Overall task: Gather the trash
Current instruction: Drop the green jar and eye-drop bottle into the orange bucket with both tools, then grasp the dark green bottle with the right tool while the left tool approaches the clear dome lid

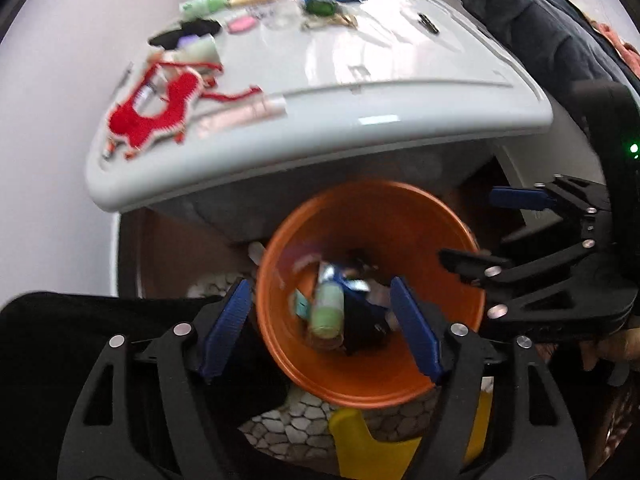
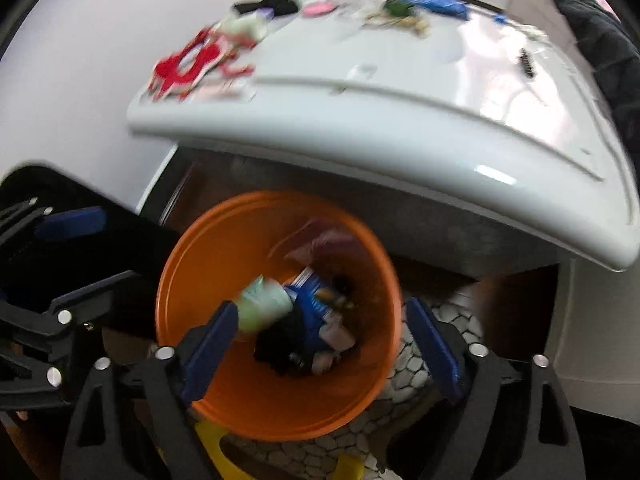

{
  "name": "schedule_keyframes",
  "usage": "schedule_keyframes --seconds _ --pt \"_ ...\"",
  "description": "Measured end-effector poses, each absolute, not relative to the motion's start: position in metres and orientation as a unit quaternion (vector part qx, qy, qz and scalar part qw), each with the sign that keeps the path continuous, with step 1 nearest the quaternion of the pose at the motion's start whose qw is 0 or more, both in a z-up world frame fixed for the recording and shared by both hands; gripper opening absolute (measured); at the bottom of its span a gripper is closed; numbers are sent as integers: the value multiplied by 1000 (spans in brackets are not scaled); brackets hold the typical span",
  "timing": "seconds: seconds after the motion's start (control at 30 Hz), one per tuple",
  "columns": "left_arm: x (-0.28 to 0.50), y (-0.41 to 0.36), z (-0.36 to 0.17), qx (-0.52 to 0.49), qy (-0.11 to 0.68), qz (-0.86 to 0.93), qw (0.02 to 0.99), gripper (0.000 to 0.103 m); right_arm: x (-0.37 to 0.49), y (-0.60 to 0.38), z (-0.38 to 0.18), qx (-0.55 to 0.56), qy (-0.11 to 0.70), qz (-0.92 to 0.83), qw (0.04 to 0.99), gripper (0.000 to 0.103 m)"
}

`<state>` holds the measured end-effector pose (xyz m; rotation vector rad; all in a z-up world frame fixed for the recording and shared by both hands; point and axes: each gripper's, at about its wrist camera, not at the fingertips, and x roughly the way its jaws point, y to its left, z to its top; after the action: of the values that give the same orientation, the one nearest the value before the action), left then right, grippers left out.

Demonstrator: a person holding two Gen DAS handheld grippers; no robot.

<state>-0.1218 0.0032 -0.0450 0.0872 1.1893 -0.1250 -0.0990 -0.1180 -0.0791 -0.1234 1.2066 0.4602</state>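
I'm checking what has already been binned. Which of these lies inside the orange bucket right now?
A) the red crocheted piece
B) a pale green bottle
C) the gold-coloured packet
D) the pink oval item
B: a pale green bottle lies among the wrappers inside the orange bucket; the other three items all sit on the white table.

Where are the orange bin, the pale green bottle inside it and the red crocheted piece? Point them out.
orange bin (image 1: 280,240): left wrist view, inner wall at left.
pale green bottle (image 1: 329,307): left wrist view, middle of its body.
red crocheted piece (image 1: 128,120): left wrist view, its broad lower part.
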Motion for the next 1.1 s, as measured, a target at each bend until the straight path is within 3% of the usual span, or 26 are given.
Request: schedule_keyframes --seconds 0.2,0.67,0.83,1.1 --pt "-109 6 -36 39 546 -38 836 72 -78 -142 -63 -16 546 190 816 87" --pt "-22 -1 6 30 470 -15 882 72 16 -149 -4 -65 464 153 870 93" --pt "-3 20 3 -14 428 5 904 72 75 -126 -14 -101 450 167 872 94" --pt "8 33 -18 -43 457 -15 889 72 149 -73 -38 -171 413 191 874 94"
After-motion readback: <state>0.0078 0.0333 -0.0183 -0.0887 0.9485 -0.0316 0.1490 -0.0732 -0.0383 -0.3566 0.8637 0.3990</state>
